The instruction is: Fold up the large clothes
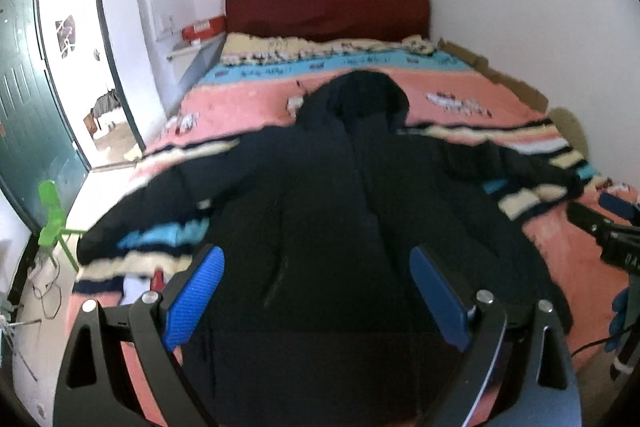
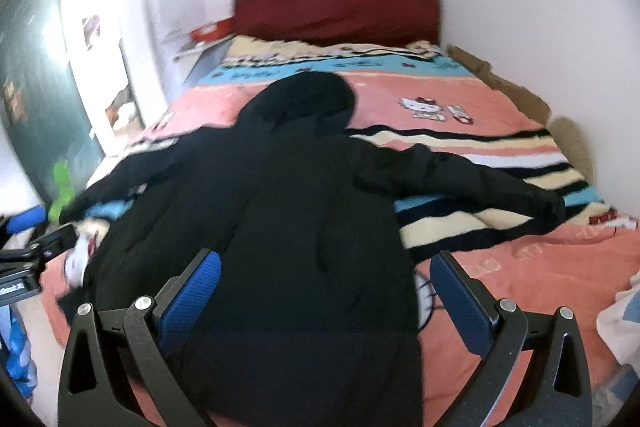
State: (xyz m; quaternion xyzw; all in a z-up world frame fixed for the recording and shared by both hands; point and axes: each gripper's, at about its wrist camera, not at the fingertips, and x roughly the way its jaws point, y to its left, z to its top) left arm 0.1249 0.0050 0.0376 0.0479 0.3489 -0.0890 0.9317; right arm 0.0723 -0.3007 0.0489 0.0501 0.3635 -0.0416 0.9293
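Now we have the black hooded jacket (image 1: 332, 195) spread flat along the middle of the bed (image 1: 572, 255), on a pink blanket with striped bands, hood (image 1: 360, 95) toward the red headboard (image 1: 326, 7) at twelve o'clock, hem toward us at six o'clock, and one sleeve reaching out to each side. Our left tool (image 1: 316, 295) hovers over the lower body of the jacket with its blue pads spread wide and nothing between them; our right tool (image 2: 326, 299) is likewise spread and empty, above the hem on the jacket's right half, with blanket showing just past its right pad. Judging from this layout, no fold has been made yet, so the step in hand is choosing the first grips. We think it goes best if we start with a sleeve: the right sleeve (image 2: 460, 175) lies out toward three o'clock, the left sleeve (image 1: 160, 195) toward nine o'clock near the bed edge. We should pinch only the cuff or shoulder seam, taking the full thickness of the padded fabric, lift low, and carry it across the chest so it lands flat. The cloth looks bulky and may slide on the blanket, so one tool could pin the body while the other moves. Both views are motion-blurred, so fine seams are hard to read.
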